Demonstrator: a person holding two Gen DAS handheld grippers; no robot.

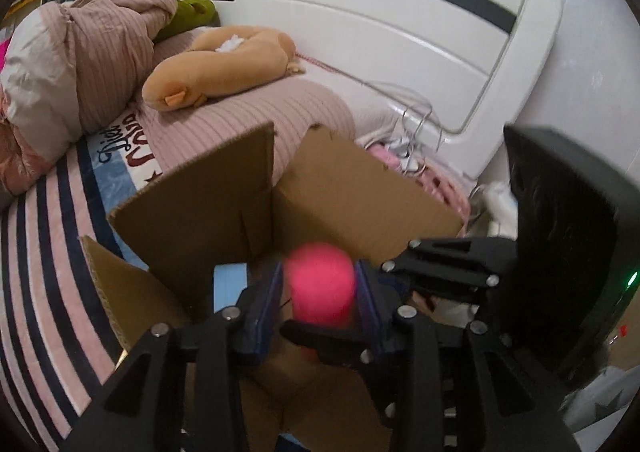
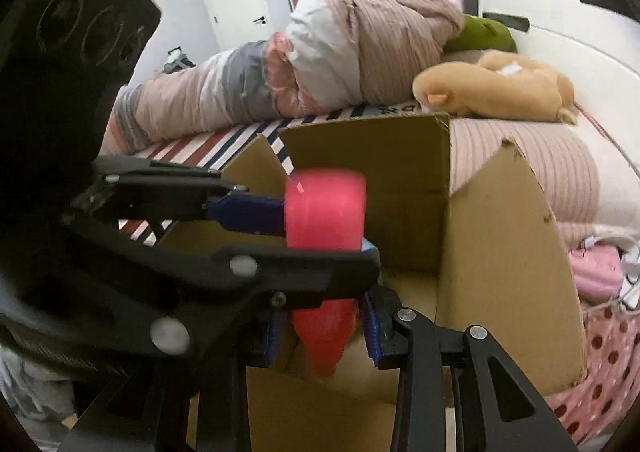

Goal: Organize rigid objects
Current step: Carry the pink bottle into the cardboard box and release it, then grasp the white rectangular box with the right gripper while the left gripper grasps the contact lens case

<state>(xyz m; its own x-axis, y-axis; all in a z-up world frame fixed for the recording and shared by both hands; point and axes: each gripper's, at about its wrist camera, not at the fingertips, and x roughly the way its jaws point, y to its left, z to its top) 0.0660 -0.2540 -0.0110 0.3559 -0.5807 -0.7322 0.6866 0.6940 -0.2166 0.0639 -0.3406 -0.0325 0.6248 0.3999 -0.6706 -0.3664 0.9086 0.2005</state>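
A pink bottle-like object (image 1: 321,284) (image 2: 325,211) hangs over an open cardboard box (image 1: 352,187) (image 2: 500,252) that rests on the bed. My left gripper (image 1: 318,292) is shut on its wide upper body; in the right wrist view its fingers (image 2: 248,213) come in from the left. My right gripper (image 2: 324,328) is shut on its narrower lower end; in the left wrist view its fingers (image 1: 440,268) reach in from the right. The box flaps stand open. A blue item (image 1: 230,286) lies inside the box.
The box sits on a striped bedsheet (image 1: 48,252). A tan plush toy (image 1: 224,63) (image 2: 500,91), a green plush (image 2: 484,33) and a rolled pink quilt (image 1: 80,51) (image 2: 320,67) lie behind it. A white headboard (image 1: 380,31) stands behind. Pink items and wire hangers (image 1: 420,155) lie beside the box.
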